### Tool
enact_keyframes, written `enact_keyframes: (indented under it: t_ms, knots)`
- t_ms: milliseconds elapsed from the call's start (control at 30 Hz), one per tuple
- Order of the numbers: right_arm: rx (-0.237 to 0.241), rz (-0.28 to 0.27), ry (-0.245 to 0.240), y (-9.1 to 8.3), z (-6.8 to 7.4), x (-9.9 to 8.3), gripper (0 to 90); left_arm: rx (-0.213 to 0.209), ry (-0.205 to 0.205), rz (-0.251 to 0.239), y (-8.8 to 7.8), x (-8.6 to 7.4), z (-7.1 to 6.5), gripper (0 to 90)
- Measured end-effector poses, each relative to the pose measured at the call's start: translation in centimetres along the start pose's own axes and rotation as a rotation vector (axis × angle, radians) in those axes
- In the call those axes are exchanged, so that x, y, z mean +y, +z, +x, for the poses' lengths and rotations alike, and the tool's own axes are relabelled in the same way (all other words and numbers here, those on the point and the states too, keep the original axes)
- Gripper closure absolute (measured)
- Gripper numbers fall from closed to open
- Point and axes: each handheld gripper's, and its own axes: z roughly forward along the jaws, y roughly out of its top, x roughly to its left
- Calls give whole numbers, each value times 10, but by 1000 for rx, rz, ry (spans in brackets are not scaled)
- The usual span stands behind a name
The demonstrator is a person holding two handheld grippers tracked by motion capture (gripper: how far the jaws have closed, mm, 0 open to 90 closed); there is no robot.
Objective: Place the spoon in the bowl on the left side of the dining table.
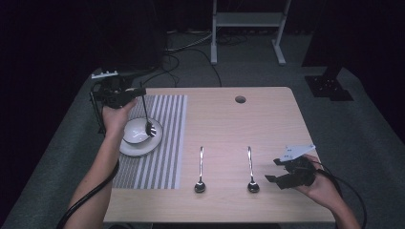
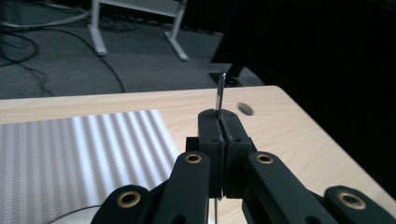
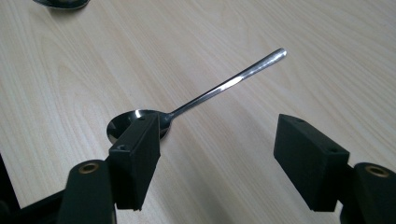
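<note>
Left claw clamps a fork over the bowl; right claw waits wide open at the lower right.

At the upper left of the high view, the left claw (image 1: 138,91) is shut tight on a fork (image 1: 147,117), handle pinched between the jaws, tines hanging down into the white bowl (image 1: 136,131) on its plate (image 1: 140,148), on the striped mat (image 1: 162,143). Two spoons (image 1: 200,171) (image 1: 251,170) lie side by side at the centre of the tabletop (image 1: 267,119). The right claw (image 1: 277,171) hovers near the right spoon, jaws spread apart, gripping nothing.
</note>
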Motion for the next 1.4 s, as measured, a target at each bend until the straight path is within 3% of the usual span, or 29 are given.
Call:
enact_keyframes:
  t_ms: [367,800,1100,1400]
  knots:
    - [-4,9,-6,-1,-1,0,304,91,-33,-18,-10,-1,23,893]
    - [-10,3,-6,-6,-1,1,304,182,-106,-43,-15,-16,51,893]
    - [-10,12,5,-4,-3,-2,304,221,-135,-45,-15,-31,66,893]
    - [-3,25,24,2,-6,-8,304,239,-136,-22,-15,-44,77,892]
